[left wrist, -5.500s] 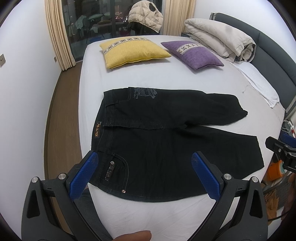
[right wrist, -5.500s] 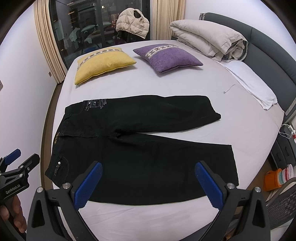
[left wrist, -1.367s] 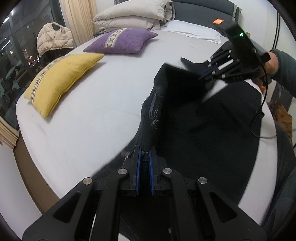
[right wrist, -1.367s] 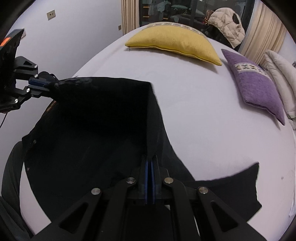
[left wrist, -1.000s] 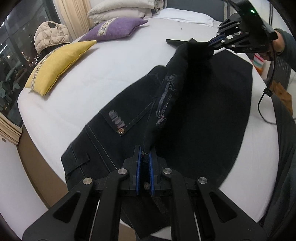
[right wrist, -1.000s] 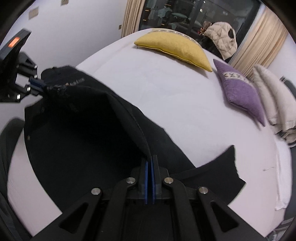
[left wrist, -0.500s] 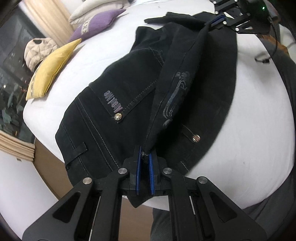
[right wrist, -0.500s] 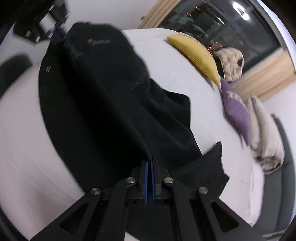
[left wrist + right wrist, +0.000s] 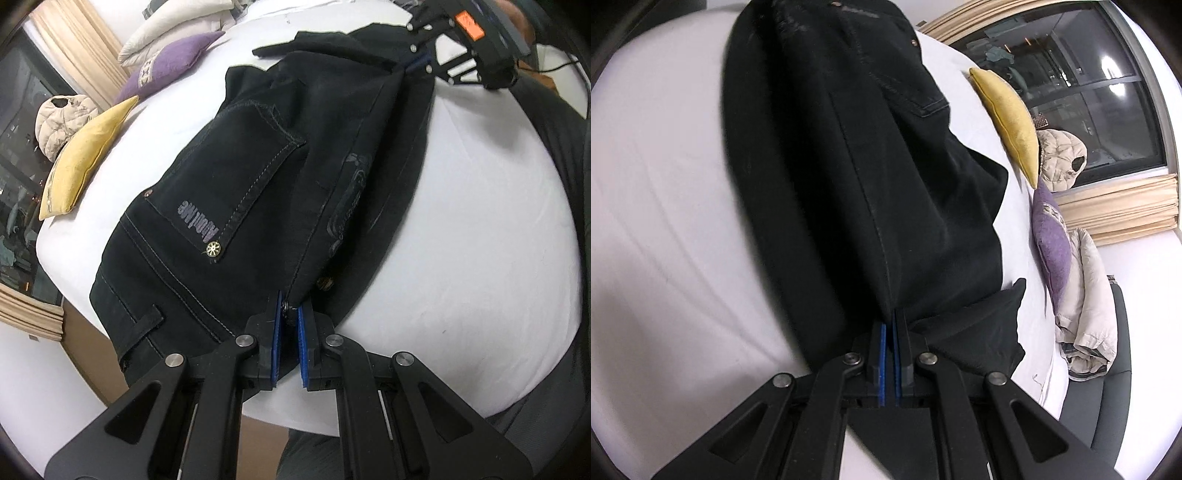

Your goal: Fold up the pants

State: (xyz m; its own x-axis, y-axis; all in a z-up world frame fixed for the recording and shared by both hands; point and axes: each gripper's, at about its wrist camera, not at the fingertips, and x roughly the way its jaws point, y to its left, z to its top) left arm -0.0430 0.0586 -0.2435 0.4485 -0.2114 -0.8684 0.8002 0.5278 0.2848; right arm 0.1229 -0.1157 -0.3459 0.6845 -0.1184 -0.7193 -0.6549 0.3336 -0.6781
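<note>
The black pants (image 9: 258,177) lie folded lengthwise on the white bed (image 9: 480,221), one half laid over the other, back pocket up. My left gripper (image 9: 287,314) pinches the waistband edge, its blue pads a small gap apart around the cloth. My right gripper (image 9: 889,325) is shut on the folded leg edge of the pants (image 9: 849,166). It also shows at the top right of the left wrist view (image 9: 421,62), at the far end of the pants. One leg hem (image 9: 997,314) sticks out beside it.
A yellow pillow (image 9: 81,155) and a purple pillow (image 9: 166,55) lie further along the bed, with a folded beige duvet (image 9: 1086,306) and a puffy jacket (image 9: 59,118) beyond. The bed edge and wooden floor (image 9: 85,332) are close below my left gripper.
Both grippers carried the far half of the pants over onto the near half and lowered it; the fold has come down flatter on the bed. My left gripper's pads have parted slightly.
</note>
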